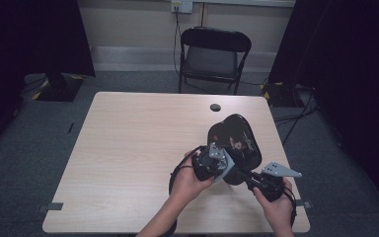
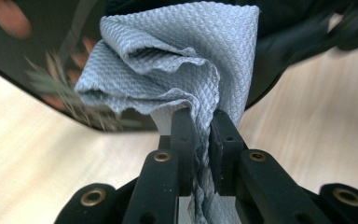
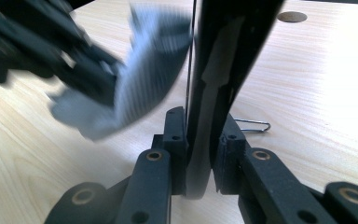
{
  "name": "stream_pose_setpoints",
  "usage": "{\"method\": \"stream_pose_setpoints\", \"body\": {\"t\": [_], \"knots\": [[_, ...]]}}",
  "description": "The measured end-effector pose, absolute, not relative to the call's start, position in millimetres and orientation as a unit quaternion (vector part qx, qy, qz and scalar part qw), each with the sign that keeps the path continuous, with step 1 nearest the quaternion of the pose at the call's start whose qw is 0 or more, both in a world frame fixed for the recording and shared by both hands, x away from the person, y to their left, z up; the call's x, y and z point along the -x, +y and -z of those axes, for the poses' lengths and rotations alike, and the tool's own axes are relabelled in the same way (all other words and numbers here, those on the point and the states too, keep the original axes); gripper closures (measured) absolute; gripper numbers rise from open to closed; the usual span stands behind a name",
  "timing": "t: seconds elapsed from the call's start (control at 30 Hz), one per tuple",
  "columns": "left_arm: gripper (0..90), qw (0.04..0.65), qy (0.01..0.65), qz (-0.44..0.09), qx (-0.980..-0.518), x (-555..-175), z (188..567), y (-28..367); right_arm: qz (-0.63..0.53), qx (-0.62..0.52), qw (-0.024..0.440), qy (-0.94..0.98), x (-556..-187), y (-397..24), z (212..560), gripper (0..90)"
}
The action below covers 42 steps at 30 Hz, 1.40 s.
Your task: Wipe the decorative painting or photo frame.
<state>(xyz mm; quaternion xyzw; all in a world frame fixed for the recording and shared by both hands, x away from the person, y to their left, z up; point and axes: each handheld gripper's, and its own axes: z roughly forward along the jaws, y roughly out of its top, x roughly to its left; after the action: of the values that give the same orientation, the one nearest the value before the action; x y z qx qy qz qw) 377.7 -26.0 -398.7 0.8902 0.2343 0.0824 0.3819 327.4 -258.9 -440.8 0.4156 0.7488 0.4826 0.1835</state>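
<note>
While the right gripper [image 3: 199, 140] is clamping one black decorated tray [image 1: 235, 143] upright by its edge, the left gripper [image 2: 200, 135] is pinching one grey cloth [image 2: 177, 60] against it.

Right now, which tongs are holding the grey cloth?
The left tongs: their jaws pinch the grey cloth against the black plate. The right tongs grip that plate by its edge instead.
</note>
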Motion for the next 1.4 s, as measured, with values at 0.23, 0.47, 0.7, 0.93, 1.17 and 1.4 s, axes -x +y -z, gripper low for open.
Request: {"method": "stream_pose_setpoints", "body": {"t": [0.23, 0.47, 0.7, 0.93, 1.17, 1.4], "knots": [[81.9, 0.424, 0.209, -0.113, -0.874, -372.6, 343.4, -27.9, -0.483, -0.415, 0.182, 0.749, -326.9, -257.0, 440.5, 78.8], [81.8, 0.443, 0.193, -0.130, -0.866, -374.6, 308.1, -44.0, -0.486, -0.417, 0.180, 0.746, -327.9, -258.1, 441.2, 78.6], [81.8, 0.429, 0.187, -0.129, -0.874, -381.1, 307.4, -63.6, -0.486, -0.419, 0.178, 0.746, -328.2, -259.1, 441.2, 78.3], [81.9, 0.419, 0.194, -0.122, -0.879, -383.3, 322.9, -62.6, -0.486, -0.417, 0.179, 0.747, -328.2, -259.0, 441.8, 77.7], [81.9, 0.403, 0.206, -0.108, -0.885, -386.3, 349.2, -59.5, -0.484, -0.415, 0.177, 0.750, -328.1, -258.5, 442.3, 75.3], [82.0, 0.390, 0.213, -0.091, -0.891, -385.6, 377.0, -60.5, -0.481, -0.416, 0.178, 0.751, -326.7, -261.6, 441.5, 69.6]]}}
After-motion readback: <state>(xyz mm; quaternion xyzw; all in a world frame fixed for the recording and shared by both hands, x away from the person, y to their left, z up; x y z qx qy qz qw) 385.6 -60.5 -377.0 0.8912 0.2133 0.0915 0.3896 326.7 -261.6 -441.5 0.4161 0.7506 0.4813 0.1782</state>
